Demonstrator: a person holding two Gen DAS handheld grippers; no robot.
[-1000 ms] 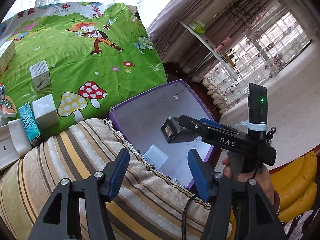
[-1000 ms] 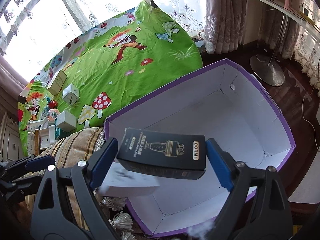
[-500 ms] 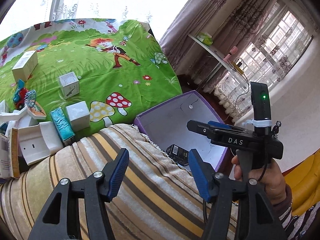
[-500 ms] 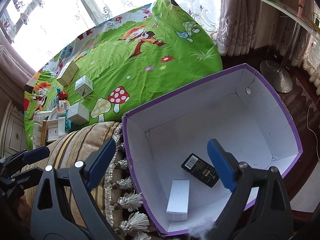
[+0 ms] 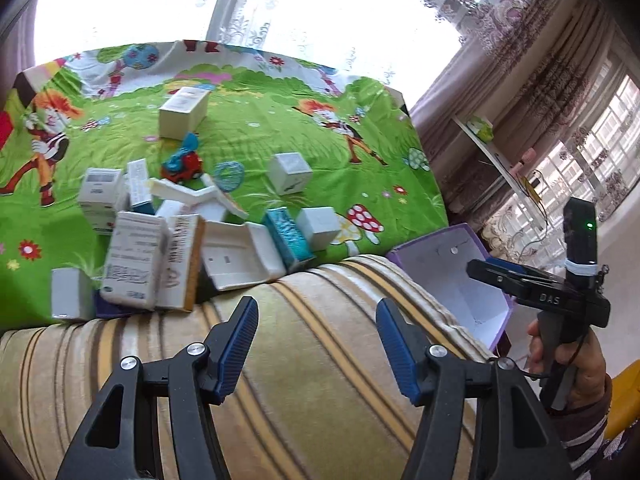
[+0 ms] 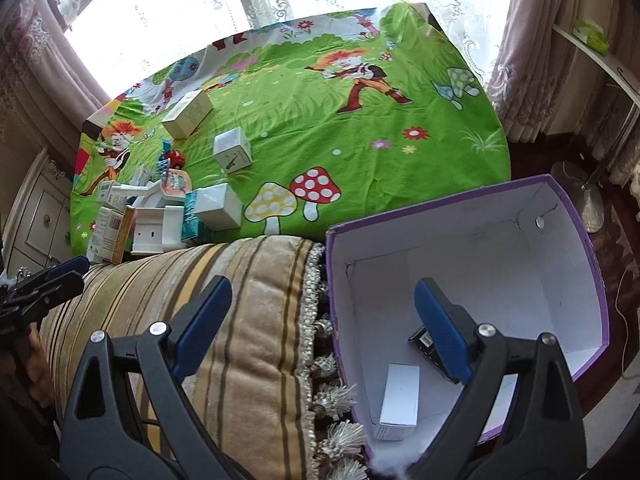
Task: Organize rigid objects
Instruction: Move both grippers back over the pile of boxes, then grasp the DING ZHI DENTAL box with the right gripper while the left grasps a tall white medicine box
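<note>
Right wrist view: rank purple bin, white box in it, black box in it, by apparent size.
1. Purple bin, by far the largest.
2. White box, lying on the bin floor.
3. Black box, looks smallest, but the right gripper's finger covers much of it, so ranks 2 and 3 are unsure.

Your left wrist camera is looking forward and down along its own fingers, hovering close over the striped cushion [image 5: 320, 360] and facing the pile of small boxes [image 5: 168, 248] on the green cartoon sheet [image 5: 248, 128]. Out at its right edge it is catching the purple box [image 5: 448, 276] and your other hand [image 5: 568, 364], probably only partly. Your right wrist camera is also tilting downward, sitting nearer the purple box [image 6: 576, 216] and looking straight into it. Both views are sharing the cushion [image 6: 224, 312], the sheet [image 6: 360, 140], the pile of boxes [image 6: 156, 216] and the bright window beyond.
</note>
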